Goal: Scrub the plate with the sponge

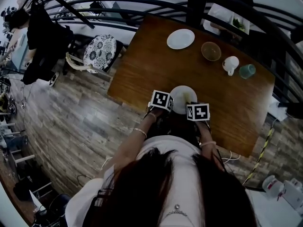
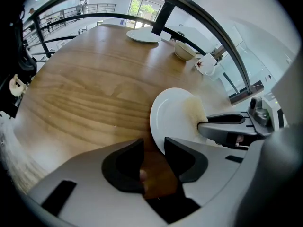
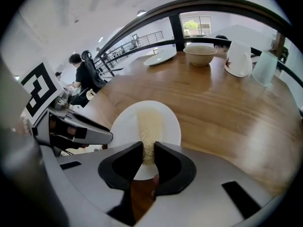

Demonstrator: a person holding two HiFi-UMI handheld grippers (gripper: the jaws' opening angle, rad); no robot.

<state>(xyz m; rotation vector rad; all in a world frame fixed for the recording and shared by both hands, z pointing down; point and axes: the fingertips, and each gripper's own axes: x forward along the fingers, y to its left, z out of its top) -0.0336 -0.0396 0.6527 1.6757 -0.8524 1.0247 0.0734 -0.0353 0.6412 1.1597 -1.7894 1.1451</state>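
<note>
A white plate (image 1: 183,98) lies near the front edge of the wooden table (image 1: 142,65), between my two grippers. My right gripper (image 3: 148,150) is shut on a pale yellow sponge (image 3: 149,126), which lies pressed across the middle of the plate (image 3: 165,122). In the left gripper view the sponge (image 2: 194,115) shows on the plate's right side, with the right gripper's fingers (image 2: 227,119) behind it. My left gripper (image 2: 154,148) sits at the plate's near-left rim (image 2: 158,126). Its jaws stand apart with bare wood showing between them, and the rim is at the right jaw's tip.
Further back on the table stand a second white plate (image 1: 180,39), a tan bowl (image 1: 211,51), a white jug (image 1: 231,64) and a teal glass (image 1: 247,71). A chair with a patterned cushion (image 1: 99,52) stands left of the table. A dark railing (image 1: 142,6) runs behind it.
</note>
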